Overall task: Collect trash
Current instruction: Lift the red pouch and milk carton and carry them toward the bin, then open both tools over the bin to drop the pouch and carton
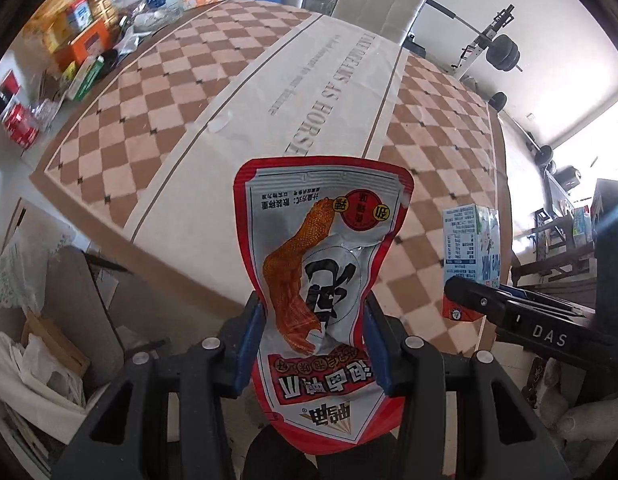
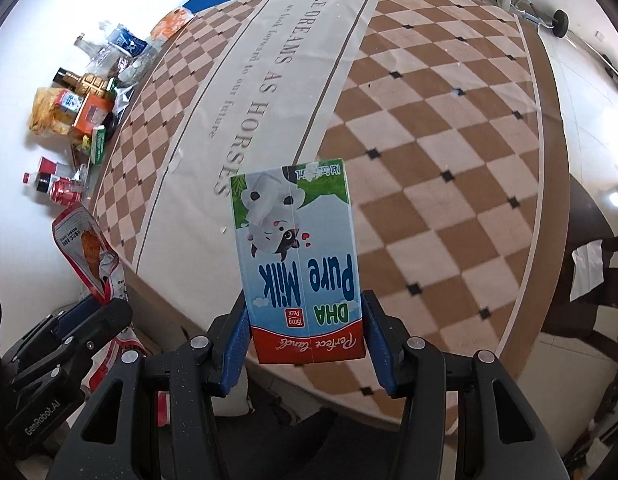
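A jumble of boxes, bottles and cans (image 1: 65, 52) crowds the far left corner of the surface (image 1: 181, 92), which wears a brown-and-cream checked cloth with a pale lettered band down its middle. Below the left edge, on the floor, lie crumpled white papers and bags (image 1: 37, 364). The left tool (image 1: 315, 344) is clamped on a red-and-silver snack pouch (image 1: 321, 256), its blue pads pressing the pouch at its waist; the pouch hangs printed side up, upside down to the camera, above the near edge of the surface. Just to its right the right tool (image 2: 307, 336) grips a blue milk carton (image 2: 297, 256) by its red lower band, the carton standing up between the pads with its cow picture inverted, held over the near edge beside the checked part of the cloth. In the left wrist view that carton shows at the right, next to the other tool's black body. Beyond the far edge stands a pale chair (image 1: 379, 0), and to the right a weight rack (image 1: 497, 48).
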Demonstrator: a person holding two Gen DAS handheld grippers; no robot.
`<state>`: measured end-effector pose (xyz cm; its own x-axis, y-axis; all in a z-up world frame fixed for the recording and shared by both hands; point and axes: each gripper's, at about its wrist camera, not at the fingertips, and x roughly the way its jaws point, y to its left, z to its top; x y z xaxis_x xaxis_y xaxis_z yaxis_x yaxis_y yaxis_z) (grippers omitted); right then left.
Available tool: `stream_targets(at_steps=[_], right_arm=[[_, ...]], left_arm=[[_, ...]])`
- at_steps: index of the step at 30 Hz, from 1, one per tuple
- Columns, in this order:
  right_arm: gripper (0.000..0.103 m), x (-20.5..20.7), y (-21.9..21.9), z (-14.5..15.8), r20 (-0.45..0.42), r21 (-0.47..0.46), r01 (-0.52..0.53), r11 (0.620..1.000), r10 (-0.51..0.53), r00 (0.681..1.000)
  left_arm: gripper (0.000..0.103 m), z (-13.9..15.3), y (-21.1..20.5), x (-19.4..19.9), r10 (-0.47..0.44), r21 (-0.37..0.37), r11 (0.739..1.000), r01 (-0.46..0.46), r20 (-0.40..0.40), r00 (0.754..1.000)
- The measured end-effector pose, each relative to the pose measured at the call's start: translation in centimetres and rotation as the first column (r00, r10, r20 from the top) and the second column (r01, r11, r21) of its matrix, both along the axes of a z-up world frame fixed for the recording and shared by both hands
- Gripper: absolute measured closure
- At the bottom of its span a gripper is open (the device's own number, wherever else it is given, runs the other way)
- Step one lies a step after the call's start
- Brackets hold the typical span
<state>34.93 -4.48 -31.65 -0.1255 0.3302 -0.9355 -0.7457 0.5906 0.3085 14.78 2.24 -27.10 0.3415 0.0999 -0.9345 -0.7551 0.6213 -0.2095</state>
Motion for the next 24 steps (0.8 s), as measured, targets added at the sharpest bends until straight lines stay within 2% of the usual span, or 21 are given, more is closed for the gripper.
stream_targets(at_steps=[4,8,11,14,17,24], right_arm=[[0.049,-6.8,-4.4,-2.4,-0.036,-0.023,-0.018,1.000,0.017,0.999],[0.049,-12.7,-8.1,-7.0,-0.088,-0.089,-0.055,0.995,0.047,0.995],[0.049,-16.0,-10.2,-11.5,-0.117,-0.163,-0.085,0.983,0.066,0.991],[0.049,-18.2,-11.5,-16.9,-0.126,-0.229,-0.107,0.968,0.079,0.989],[0.049,-19.4,-12.0,-23.9,-0.129,-0.288,-0.118,0.950,0.083,0.988],[0.049,-19.4,-10.3,-38.9,-0.157,-0.342,-0.117,0.932,0.066,0.985]], left_arm=[[0.059,-4.0,-2.2,-5.7,0.034,-0.066,0.997,-0.036,-0.043,0.999],[0.059,-9.8,-3.7,-9.7,0.063,-0.163,0.983,-0.080,-0.105,0.993],[0.059,-14.5,-4.0,-11.0,0.074,-0.227,0.968,-0.105,-0.140,0.987],[0.059,-20.3,-3.3,-11.2,0.086,-0.274,0.953,-0.130,-0.166,0.982],[0.059,-26.8,-2.1,-10.7,0.092,-0.315,0.937,-0.149,-0.187,0.978],[0.057,-40.7,-0.1,-7.8,0.015,-0.354,0.930,-0.103,-0.243,0.970]])
